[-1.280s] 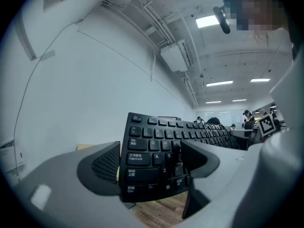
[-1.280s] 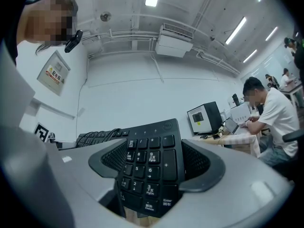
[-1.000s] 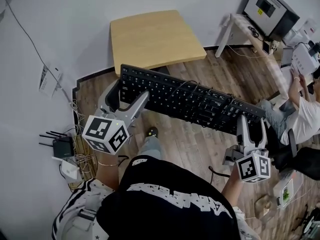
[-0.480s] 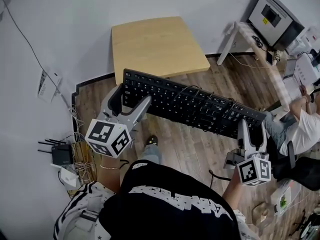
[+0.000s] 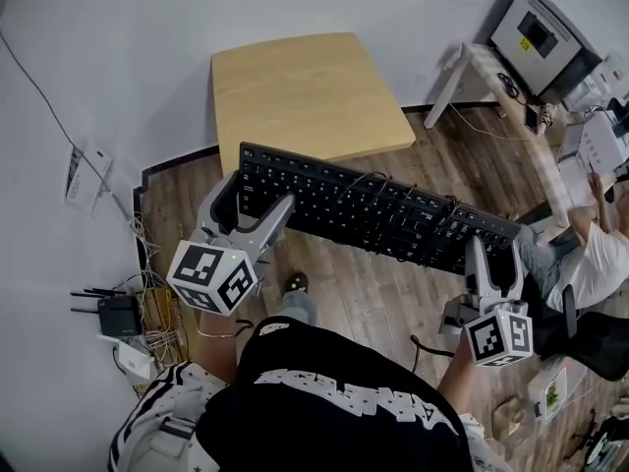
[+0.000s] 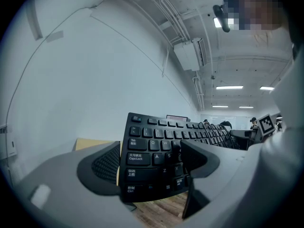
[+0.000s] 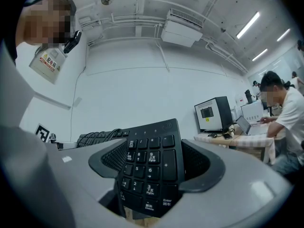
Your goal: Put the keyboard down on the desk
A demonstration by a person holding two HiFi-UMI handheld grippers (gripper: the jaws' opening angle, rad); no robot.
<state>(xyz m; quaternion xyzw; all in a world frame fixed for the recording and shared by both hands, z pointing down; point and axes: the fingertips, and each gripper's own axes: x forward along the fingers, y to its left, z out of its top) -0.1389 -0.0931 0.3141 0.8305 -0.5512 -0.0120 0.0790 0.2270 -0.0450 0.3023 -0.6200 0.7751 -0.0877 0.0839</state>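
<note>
A long black keyboard (image 5: pixel 373 206) hangs in the air over the wooden floor, just in front of a small light-wood desk (image 5: pixel 300 91). My left gripper (image 5: pixel 251 197) is shut on its left end (image 6: pixel 152 156). At the number-pad end (image 7: pixel 152 170), my right gripper (image 5: pixel 489 249) is shut on the keyboard too. The keyboard's cable (image 5: pixel 369 180) lies coiled on top of the keys. Its far edge overlaps the desk's near edge in the head view.
A white wall (image 5: pixel 118 47) runs behind and left of the desk. A router and tangled cables (image 5: pixel 123 313) sit on the floor at left. At right stands a white table with a monitor (image 5: pixel 536 28), and a seated person (image 5: pixel 590 234) is close by.
The keyboard and both grippers have shifted slightly toward the desk. Both grips are unchanged.
</note>
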